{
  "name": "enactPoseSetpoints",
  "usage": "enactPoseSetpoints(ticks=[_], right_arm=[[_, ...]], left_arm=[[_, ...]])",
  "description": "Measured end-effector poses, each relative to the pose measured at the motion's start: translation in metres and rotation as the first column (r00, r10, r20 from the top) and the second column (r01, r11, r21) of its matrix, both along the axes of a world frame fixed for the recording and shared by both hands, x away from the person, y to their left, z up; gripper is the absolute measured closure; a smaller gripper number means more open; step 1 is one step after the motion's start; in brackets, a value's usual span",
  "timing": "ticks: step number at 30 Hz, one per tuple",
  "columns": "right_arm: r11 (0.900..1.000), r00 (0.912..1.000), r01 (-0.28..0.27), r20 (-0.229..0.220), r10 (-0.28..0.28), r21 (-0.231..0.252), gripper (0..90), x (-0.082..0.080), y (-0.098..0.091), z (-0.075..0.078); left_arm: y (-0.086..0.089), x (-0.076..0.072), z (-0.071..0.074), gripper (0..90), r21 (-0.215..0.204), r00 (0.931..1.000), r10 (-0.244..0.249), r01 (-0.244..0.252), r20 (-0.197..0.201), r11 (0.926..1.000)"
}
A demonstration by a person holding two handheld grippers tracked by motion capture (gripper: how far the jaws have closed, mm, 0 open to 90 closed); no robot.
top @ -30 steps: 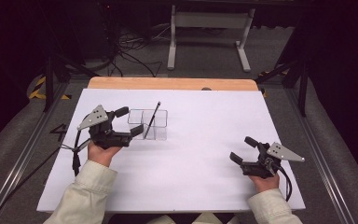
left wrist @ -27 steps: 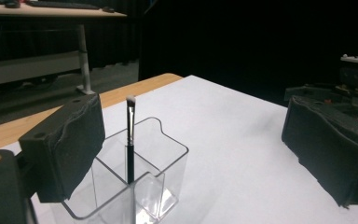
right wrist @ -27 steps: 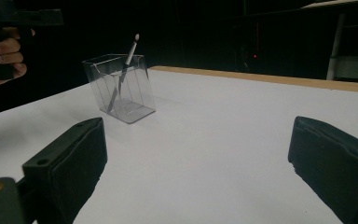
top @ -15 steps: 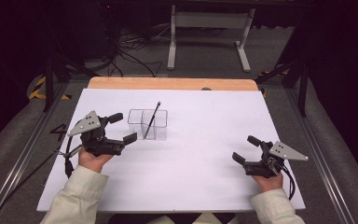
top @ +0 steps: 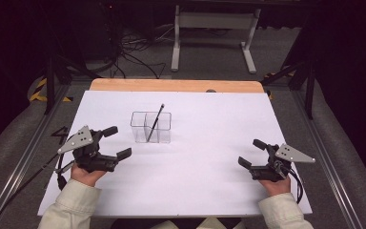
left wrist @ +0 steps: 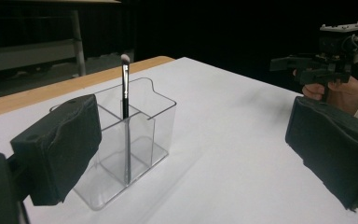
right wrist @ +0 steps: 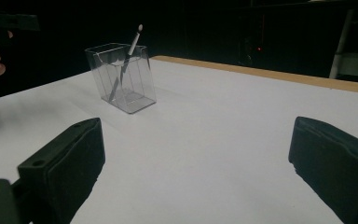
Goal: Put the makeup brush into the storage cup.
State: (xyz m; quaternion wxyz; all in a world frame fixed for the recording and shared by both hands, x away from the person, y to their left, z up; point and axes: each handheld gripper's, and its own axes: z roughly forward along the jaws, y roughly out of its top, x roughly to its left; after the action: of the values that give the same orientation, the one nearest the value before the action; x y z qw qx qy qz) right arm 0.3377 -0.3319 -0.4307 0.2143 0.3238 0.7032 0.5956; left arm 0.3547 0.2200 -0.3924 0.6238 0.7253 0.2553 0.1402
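We take the clear plastic organizer as our landmark: it stands upright on the white sheet that covers the table, toward the far middle of that sheet. In the left gripper view its inner walls divide it into compartments. A slim black makeup brush stands inside it, its lower end on the floor of one compartment and its pale tip leaning up and out past the rim toward the far side. In the left gripper view the brush looks almost upright against a dividing wall; in the right gripper view it tilts noticeably.

Our left gripper sits to the left of the organizer and nearer to us, close to it but not touching. Its jaws stand wide apart with nothing between them, and they point toward the organizer. The left hand holds it just above the sheet.

Our right gripper is well apart from the organizer, off to its right and nearer to us. Its jaws also stand wide apart and hold nothing. The right hand grips it low over the sheet. In the left gripper view we see that right gripper beyond the organizer, held in the hand.

Behind the organizer, the wooden table edge shows past the sheet.
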Motion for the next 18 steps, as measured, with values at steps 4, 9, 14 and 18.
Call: enactPoseSetpoints(ticks=[4,9,14,18], right_arm=[[1.0,1.0,0.002,-0.006,-0.002,-0.002,4.0,0.001,-0.001,-0.001],[0.9999,0.9999,-0.002,-0.014,0.002,-0.01,4.0,0.002,0.0,-0.003],[0.9999,0.9997,-0.006,-0.023,0.006,-0.016,3.5,0.002,0.0,-0.005],[0.9998,0.9995,-0.006,-0.03,0.006,-0.02,3.3,0.002,0.0,-0.007]], left_arm=[[0.004,-0.001,-0.012,3.9,0.015,1.0,0.003,-0.002,-0.009,0.9999],[0.012,-0.004,-0.026,3.9,-0.004,0.9996,0.022,-0.022,-0.015,0.9997],[0.02,-0.006,-0.034,3.6,-0.03,0.9996,0.028,-0.028,0.002,0.9991],[0.024,-0.007,-0.041,3.4,-0.026,0.9994,0.034,-0.034,-0.009,0.9991]])
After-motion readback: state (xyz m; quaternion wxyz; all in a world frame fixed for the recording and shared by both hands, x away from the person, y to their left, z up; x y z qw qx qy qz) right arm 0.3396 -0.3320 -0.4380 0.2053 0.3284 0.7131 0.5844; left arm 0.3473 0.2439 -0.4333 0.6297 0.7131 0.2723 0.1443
